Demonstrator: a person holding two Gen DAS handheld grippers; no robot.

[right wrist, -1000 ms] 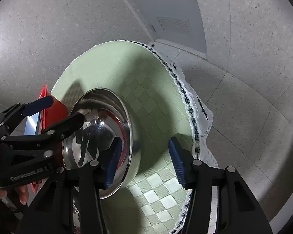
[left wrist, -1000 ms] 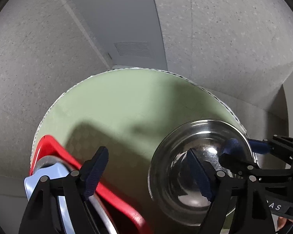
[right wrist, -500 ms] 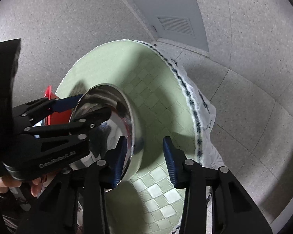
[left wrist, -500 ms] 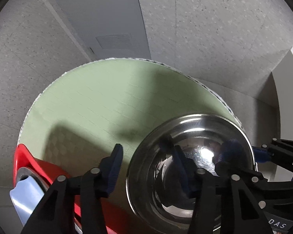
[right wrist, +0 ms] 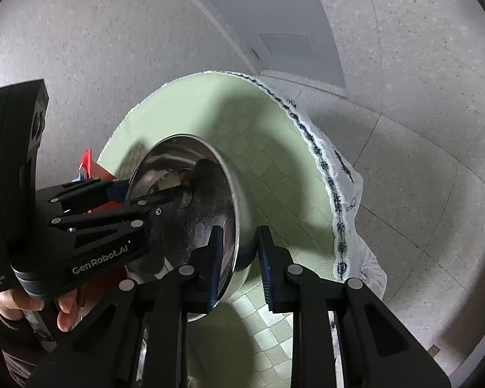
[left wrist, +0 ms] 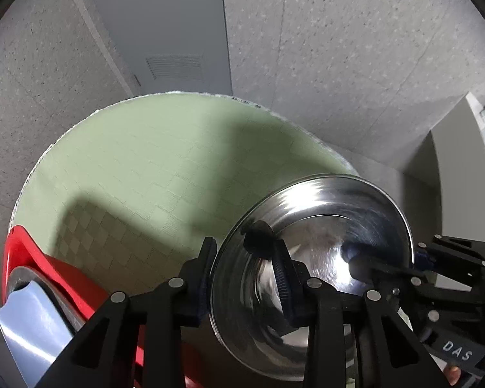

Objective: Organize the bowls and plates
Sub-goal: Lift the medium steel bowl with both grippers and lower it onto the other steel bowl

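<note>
A shiny steel bowl (left wrist: 323,226) is over the round table with the green checked cloth (left wrist: 145,161). My right gripper (right wrist: 239,236) is shut on its near rim, one pad inside the bowl (right wrist: 203,220) and one against the outer wall. My left gripper (left wrist: 239,258) straddles the opposite rim. Its jaws are closing, with a strip of the inner wall still showing between the rim and the inner pad. Each wrist view shows the other gripper across the bowl: the right gripper (left wrist: 401,255) and the left gripper (right wrist: 139,190).
A red tray (left wrist: 32,258) at the table's left edge holds a pale blue plate (left wrist: 26,323) and a steel rim. The cloth's white lace border (right wrist: 349,194) hangs over the right side. A hand (right wrist: 64,313) grips the left tool. Speckled floor and a grey door lie beyond.
My left gripper has moved right from beside the red tray to the bowl, and its jaws have narrowed around the rim. The right gripper's jaws have come together on the opposite rim.
</note>
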